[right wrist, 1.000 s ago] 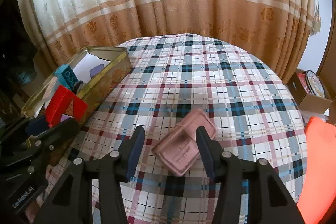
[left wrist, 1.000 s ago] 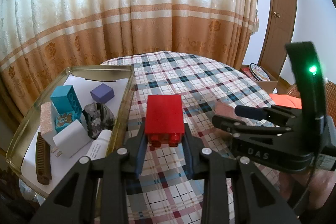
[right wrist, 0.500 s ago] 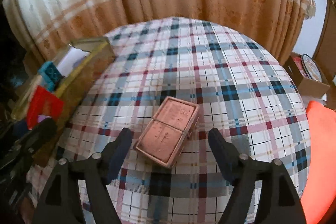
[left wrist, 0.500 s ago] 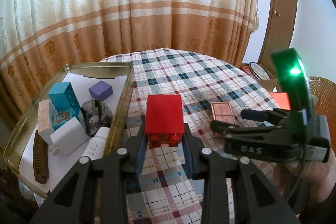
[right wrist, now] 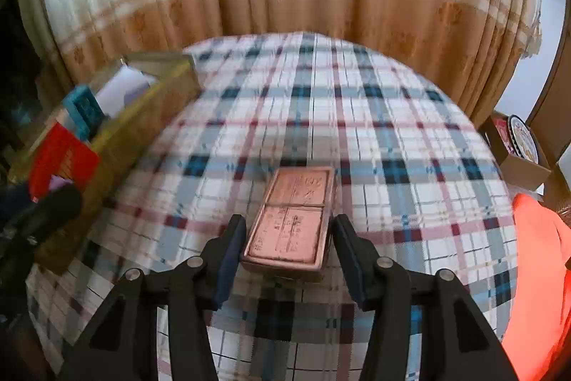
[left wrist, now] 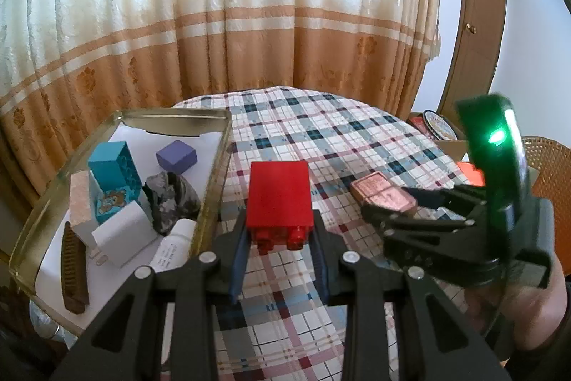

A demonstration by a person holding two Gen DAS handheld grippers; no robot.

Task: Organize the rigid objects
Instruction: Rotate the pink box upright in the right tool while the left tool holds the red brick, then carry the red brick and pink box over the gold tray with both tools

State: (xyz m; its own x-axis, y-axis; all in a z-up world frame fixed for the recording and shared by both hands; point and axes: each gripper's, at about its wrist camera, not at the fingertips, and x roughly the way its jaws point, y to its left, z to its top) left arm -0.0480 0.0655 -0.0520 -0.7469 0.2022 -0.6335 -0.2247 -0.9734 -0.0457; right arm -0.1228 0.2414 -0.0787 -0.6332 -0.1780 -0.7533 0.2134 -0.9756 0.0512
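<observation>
Red block (left wrist: 280,199), up off the desk (left wrist: 339,138), pinched in the left claw (left wrist: 279,227). Narrow claw, pads flat on both sides of the block, so no slipping. Bumps of the block facing back toward the camera. Hangs just beside the gold tin (left wrist: 214,174), most likely so it can go in next.

Pink metal case (right wrist: 296,188), lying flat on the checked cloth, out in the open and well apart from the tin. Right claw (right wrist: 289,224) half wide, one finger on each long side of the case. Has just been closing in on it. Lined up with the long sides, so the pads can meet flat faces. Very close on both sides, but hard to tell if pressing yet.

Inside the tin, on white paper:
- blue block (left wrist: 110,166), standing up, with a little bear picture
- purple cube (left wrist: 176,156), near the far end
- dark grey rock (left wrist: 171,199), beside the blue block
- white plug (left wrist: 121,234), leaning in front
- white tube (left wrist: 171,249), by the near wall
- pale rough block (left wrist: 80,199), on the left
- brown comb (left wrist: 73,270), along the left edge

Pretty full at the near end, more room at the far end. Only two things not in the tin yet: red block and pink case.
</observation>
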